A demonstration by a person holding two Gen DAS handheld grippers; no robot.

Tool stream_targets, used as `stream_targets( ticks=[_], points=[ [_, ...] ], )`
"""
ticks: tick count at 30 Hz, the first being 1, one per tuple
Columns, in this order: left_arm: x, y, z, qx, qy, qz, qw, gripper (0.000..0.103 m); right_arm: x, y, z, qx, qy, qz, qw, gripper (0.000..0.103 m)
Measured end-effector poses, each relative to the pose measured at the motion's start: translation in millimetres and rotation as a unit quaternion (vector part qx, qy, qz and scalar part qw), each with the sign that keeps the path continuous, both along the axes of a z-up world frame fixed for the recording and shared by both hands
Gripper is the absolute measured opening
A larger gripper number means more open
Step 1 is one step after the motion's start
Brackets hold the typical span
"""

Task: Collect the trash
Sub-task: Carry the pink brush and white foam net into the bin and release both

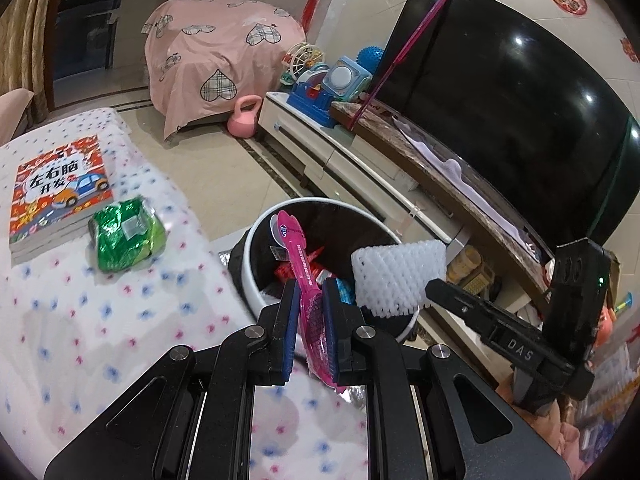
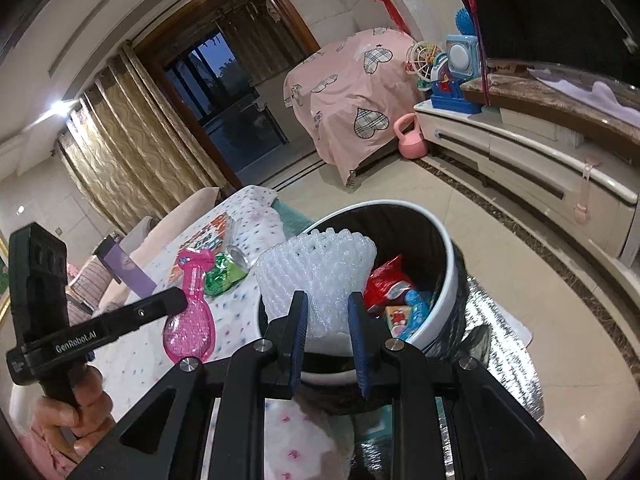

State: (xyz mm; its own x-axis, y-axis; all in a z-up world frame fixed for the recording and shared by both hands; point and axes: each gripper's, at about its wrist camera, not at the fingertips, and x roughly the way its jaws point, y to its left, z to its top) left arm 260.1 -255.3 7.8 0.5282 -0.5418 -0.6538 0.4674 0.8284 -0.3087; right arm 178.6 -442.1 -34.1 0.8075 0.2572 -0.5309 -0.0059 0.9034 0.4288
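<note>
- Left gripper [image 1: 308,292] clamped on pink plastic wrapper [image 1: 306,276], nearing white round bin [image 1: 256,280].
- Right gripper [image 2: 328,308] pinching white foam net sleeve [image 2: 320,264] over bin.
- Crumpled green foil packet [image 1: 126,232] left on table.

Dim indoor ceiling light, glare spots on the television [image 1: 500,92], strong fisheye bending, perhaps slight edge blur.

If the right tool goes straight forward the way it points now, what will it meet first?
Probably the bin. The right tool already holds the foam net over its open mouth, so the trash inside would come first; depth is uncertain.
</note>
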Motion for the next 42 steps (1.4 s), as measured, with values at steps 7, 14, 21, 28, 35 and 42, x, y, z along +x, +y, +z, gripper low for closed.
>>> stream_targets(
  ticks=[7,14,21,28,35,42],
  points=[
    [6.9,-19.3,1.5,0.002,-0.005,-0.004,1.0,0.011,6.3,-2.8,-0.6,-0.028,0.008,-0.005,1.0,0.021],
    [18.6,-33.6,-1.7,0.004,-0.002,-0.006,1.0,0.011,16.5,-4.4,-5.8,-0.056,0.026,-0.007,0.998,0.021],
    [28.7,-42.4,-12.2,0.018,0.0,-0.003,0.9998,0.01,25.4,0.9,-5.4,-0.085,0.037,-0.002,0.996,0.021],
    [36.5,-47.0,-29.2,0.027,0.02,-0.005,0.9994,0.01,39.3,0.3,-12.8,-0.103,0.068,-0.001,0.992,0.022],
    [36.8,-52.1,-32.5,0.033,0.021,-0.014,0.9991,0.01,45.7,-1.1,-15.7,-0.105,0.078,0.003,0.991,0.024],
    [30.9,-45.5,-29.6,0.036,0.015,-0.014,0.9991,0.028,44.8,-6.3,-14.5,-0.1,0.079,-0.008,0.992,0.044]
  ],
)
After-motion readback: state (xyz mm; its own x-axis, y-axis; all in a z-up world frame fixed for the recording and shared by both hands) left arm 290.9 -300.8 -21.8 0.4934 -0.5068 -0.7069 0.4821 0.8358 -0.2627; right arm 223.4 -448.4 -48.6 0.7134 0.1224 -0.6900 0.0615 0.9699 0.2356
